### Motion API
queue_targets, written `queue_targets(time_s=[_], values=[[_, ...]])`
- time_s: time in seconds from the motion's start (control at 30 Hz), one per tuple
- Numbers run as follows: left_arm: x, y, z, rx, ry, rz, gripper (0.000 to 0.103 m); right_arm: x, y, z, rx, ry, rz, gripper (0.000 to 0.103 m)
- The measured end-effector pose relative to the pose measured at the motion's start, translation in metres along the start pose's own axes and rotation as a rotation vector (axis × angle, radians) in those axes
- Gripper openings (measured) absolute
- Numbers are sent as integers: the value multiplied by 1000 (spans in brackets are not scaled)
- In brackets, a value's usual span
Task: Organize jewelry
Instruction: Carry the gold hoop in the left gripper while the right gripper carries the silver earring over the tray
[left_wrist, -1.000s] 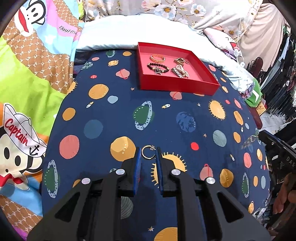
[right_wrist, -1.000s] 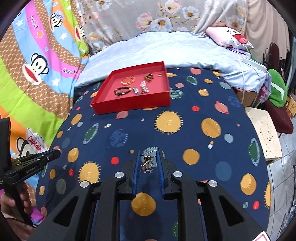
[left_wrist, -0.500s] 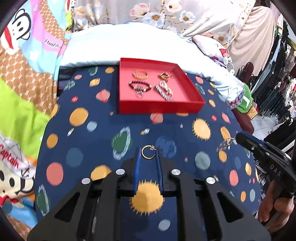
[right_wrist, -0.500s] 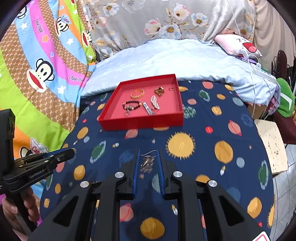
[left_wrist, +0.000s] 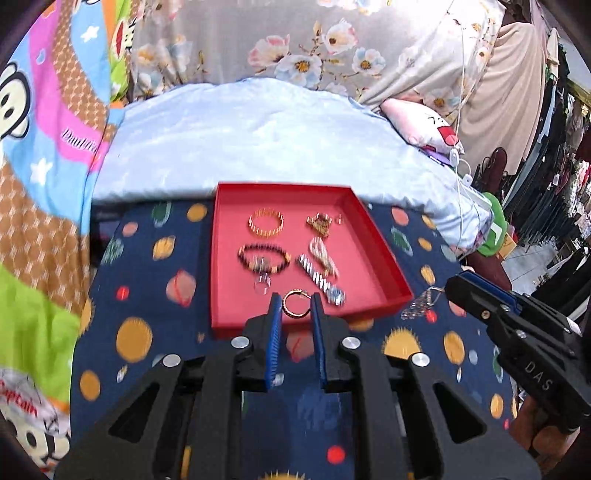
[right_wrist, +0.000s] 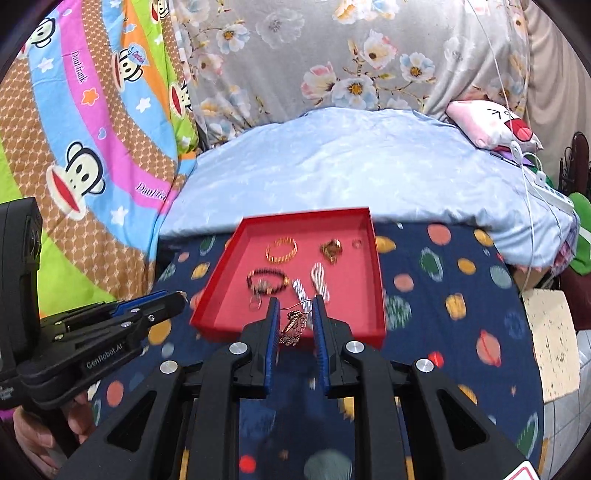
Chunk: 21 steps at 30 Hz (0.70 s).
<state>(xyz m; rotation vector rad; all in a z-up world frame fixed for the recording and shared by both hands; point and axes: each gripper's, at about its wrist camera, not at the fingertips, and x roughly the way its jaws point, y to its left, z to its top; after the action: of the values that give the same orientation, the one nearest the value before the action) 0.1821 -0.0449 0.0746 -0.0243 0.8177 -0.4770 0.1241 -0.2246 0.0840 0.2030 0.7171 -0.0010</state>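
A red tray (left_wrist: 384, 271) (right_wrist: 216, 291) lies on the dark planet-print cloth and holds a gold bracelet (left_wrist: 266, 222), a dark bead bracelet (left_wrist: 263, 256), silver pieces (left_wrist: 321, 275) and a small gold piece (left_wrist: 319, 223). My left gripper (left_wrist: 294, 303) is shut on a gold hoop earring (left_wrist: 295, 303) over the tray's near edge. My right gripper (right_wrist: 294, 312) is shut on a dangling gold earring (right_wrist: 293, 326) at the tray's near edge; it also shows in the left wrist view (left_wrist: 421, 302).
A light blue pillow (left_wrist: 258, 136) lies behind the tray. Cartoon monkey bedding (right_wrist: 85, 122) is at the left. A pink plush pillow (right_wrist: 495, 125) and a white cable (right_wrist: 532, 206) are at the right. Hanging clothes (left_wrist: 554, 206) stand far right.
Both grippers have moved forward toward the red tray with their earrings still held; the tray now sits right under the fingertips.
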Motion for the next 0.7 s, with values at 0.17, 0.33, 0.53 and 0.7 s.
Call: queue_targets(time_s=[0.17,0.33,0.53,0.7], values=[[24,-2,27,2,-19,6,15,27,-3,24,-4,-9,-12,16],[48,3,42,-15,-9,4,15,53,-7,34,2,11,-7,16],[73,7,50,-29,10,3,15,83,-10,34,6,45,-13,16],[87,12,49,-48,30,5,15,100,-14,29,16,70,-17,16]])
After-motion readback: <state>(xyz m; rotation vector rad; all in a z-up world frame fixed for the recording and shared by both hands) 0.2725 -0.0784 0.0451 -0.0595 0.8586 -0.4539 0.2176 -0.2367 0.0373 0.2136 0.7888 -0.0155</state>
